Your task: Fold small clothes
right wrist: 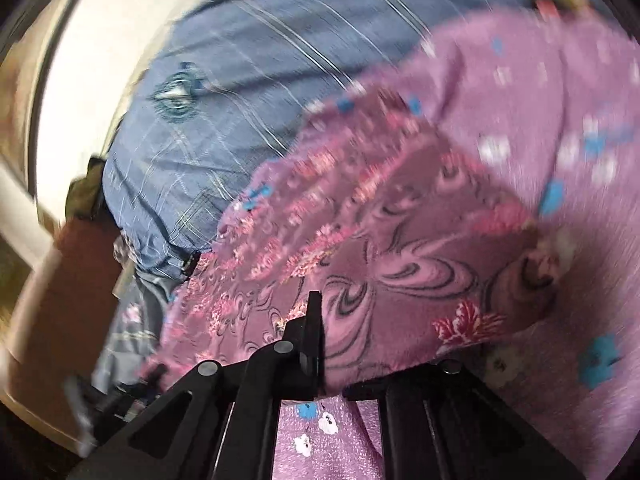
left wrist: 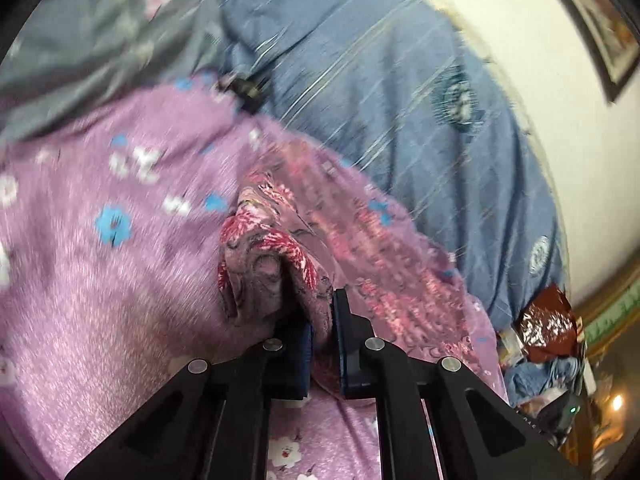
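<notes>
The small mauve cloth with red and pink flowers (left wrist: 276, 264) lies on the purple bed sheet with blue and white flowers (left wrist: 100, 280), next to a blue striped blanket (left wrist: 380, 92). The left gripper (left wrist: 321, 320) pinches a bunched corner of it. The right gripper (right wrist: 320, 336) pinches its other edge (right wrist: 380, 264), and the cloth drapes over one finger

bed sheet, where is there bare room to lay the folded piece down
Bare purple bed sheet lies left of the pink garment, up to the grey floral cloth. The right side is crowded: blue quilt and clutter.
</notes>
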{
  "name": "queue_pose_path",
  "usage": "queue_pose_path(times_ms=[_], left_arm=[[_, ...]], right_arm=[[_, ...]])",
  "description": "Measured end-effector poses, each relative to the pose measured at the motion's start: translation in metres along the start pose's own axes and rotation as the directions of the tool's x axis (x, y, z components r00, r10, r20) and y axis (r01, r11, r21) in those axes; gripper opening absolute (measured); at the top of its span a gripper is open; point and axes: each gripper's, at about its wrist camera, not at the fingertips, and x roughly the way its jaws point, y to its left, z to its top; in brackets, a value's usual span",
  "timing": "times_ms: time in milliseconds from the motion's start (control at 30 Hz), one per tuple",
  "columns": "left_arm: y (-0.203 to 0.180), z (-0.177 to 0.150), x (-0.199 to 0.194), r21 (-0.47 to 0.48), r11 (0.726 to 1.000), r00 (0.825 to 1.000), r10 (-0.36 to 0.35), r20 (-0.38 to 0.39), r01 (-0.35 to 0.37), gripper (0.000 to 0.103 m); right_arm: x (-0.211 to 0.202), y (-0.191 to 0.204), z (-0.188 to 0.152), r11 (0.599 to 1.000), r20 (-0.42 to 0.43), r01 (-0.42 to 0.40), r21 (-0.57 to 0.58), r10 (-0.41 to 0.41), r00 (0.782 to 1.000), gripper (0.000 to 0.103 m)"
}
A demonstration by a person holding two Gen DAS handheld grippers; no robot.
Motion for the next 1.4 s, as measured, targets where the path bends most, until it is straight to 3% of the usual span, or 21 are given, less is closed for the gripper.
queue_pose_path(times_ms=[167, 233, 333, 400, 433, 467, 500, 600, 667, 733, 800, 833, 933, 1033, 1100, 1133, 1167, 1233, 1300, 1333, 1400], left_arm=[[0.001, -0.010, -0.025, 0.046, 0.998, 0.999, -0.048, 0.021, 0.047, 0.006], [0.006, -0.016, -0.033, 0.063, 0.998, 1.000, -0.027, 0.012, 0.026, 0.006], [0.021, -0.020, -0.019, 0.007, 1.000, 0.997, 0.026, -0.076, -0.025, 0.010], [0.038, -0.021, -0.003, -0.113, 0.992, 0.985, 0.035, -0.170, -0.055, 0.028], [0.049, -0.023, 0.003, -0.183, 0.981, 0.980, 0.025, -0.199, -0.063, 0.037], [0.058, -0.025, 0.005, -0.252, 0.966, 0.979, -0.001, -0.205, -0.052, 0.037], [0.061, -0.024, 0.004, -0.285, 0.958, 0.982, -0.016, -0.187, -0.039, 0.037], [0.051, -0.016, 0.001, -0.217, 0.975, 0.988, 0.006, -0.154, -0.040, 0.036], [0.045, -0.016, -0.004, -0.193, 0.981, 0.993, -0.012, -0.120, -0.012, 0.024], [0.037, -0.016, -0.006, -0.156, 0.988, 0.995, -0.014, -0.101, -0.002, 0.016], [0.033, -0.017, -0.007, -0.137, 0.991, 0.995, -0.020, -0.096, 0.006, 0.016], [0.034, -0.018, -0.006, -0.143, 0.990, 0.995, -0.021, -0.101, 0.007, 0.020], [0.044, -0.025, 0.009, -0.234, 0.972, 0.988, -0.024, -0.150, -0.012, 0.060], [0.046, -0.023, 0.019, -0.272, 0.962, 0.988, -0.048, -0.145, 0.006, 0.058], [0.038, -0.018, 0.021, -0.198, 0.980, 0.992, -0.027, -0.126, 0.002, 0.042], [0.034, -0.016, 0.021, -0.157, 0.988, 0.993, -0.007, -0.119, -0.012, 0.023], [0.031, -0.015, 0.024, -0.127, 0.992, 0.993, 0.010, -0.116, -0.025, 0.016], [0.030, -0.014, 0.027, -0.126, 0.992, 0.993, 0.005, -0.117, -0.020, 0.015], [0.027, -0.013, 0.030, -0.110, 0.994, 0.993, 0.011, -0.114, -0.023, 0.014], [0.023, -0.012, 0.031, -0.098, 0.995, 0.994, 0.015, -0.109, -0.025, 0.013], [0.018, -0.012, 0.029, -0.073, 0.997, 0.995, 0.015, -0.096, -0.022, 0.013]], right_arm=[[-0.032, 0.028, -0.011, 0.981, 0.099, 0.091, -0.173, -0.074, 0.992, 0.004], [-0.035, 0.032, -0.015, 0.971, 0.093, 0.107, -0.215, -0.089, 0.992, 0.004], [-0.018, 0.019, -0.016, 0.971, 0.006, 0.131, -0.200, -0.132, 0.991, 0.006], [-0.001, 0.002, -0.015, 0.981, -0.109, 0.138, -0.133, -0.153, 0.982, 0.012], [0.000, -0.005, -0.014, 0.987, -0.134, 0.136, -0.091, -0.147, 0.980, 0.023], [-0.002, -0.012, -0.011, 0.992, -0.154, 0.120, -0.040, -0.125, 0.980, 0.031], [-0.007, -0.018, -0.008, 0.995, -0.160, 0.103, -0.002, -0.102, 0.982, 0.033], [-0.035, -0.034, -0.001, 0.993, -0.172, 0.058, 0.106, -0.039, 0.984, 0.042], [-0.052, -0.037, -0.002, 0.989, -0.190, 0.008, 0.149, 0.021, 0.982, 0.042], [-0.063, -0.027, -0.002, 0.994, -0.226, -0.018, 0.108, 0.042, 0.973, 0.042], [-0.065, -0.006, 0.001, 0.999, -0.234, -0.035, 0.039, 0.043, 0.971, 0.031], [-0.063, 0.005, 0.004, 0.998, -0.224, -0.058, 0.019, 0.060, 0.973, 0.023], [-0.029, 0.043, 0.016, 0.994, -0.230, -0.085, -0.072, 0.066, 0.971, 0.021], [0.029, 0.070, 0.020, 0.989, -0.293, -0.072, -0.132, 0.030, 0.956, 0.020], [0.059, 0.079, 0.019, 0.985, -0.299, -0.036, -0.166, -0.016, 0.954, 0.018], [0.070, 0.081, 0.017, 0.986, -0.300, -0.033, -0.165, -0.019, 0.954, 0.018], [0.079, 0.081, 0.016, 0.988, -0.303, -0.039, -0.149, -0.008, 0.953, 0.018], [0.094, 0.078, 0.012, 0.991, -0.310, -0.055, -0.123, 0.014, 0.951, 0.017], [0.117, 0.070, 0.000, 0.990, -0.339, -0.018, -0.138, -0.030, 0.940, 0.013], [0.120, 0.067, -0.002, 0.991, -0.325, -0.024, -0.131, -0.021, 0.945, 0.006], [0.118, 0.064, 0.002, 0.995, -0.335, -0.039, -0.087, 0.008, 0.942, 0.005]])
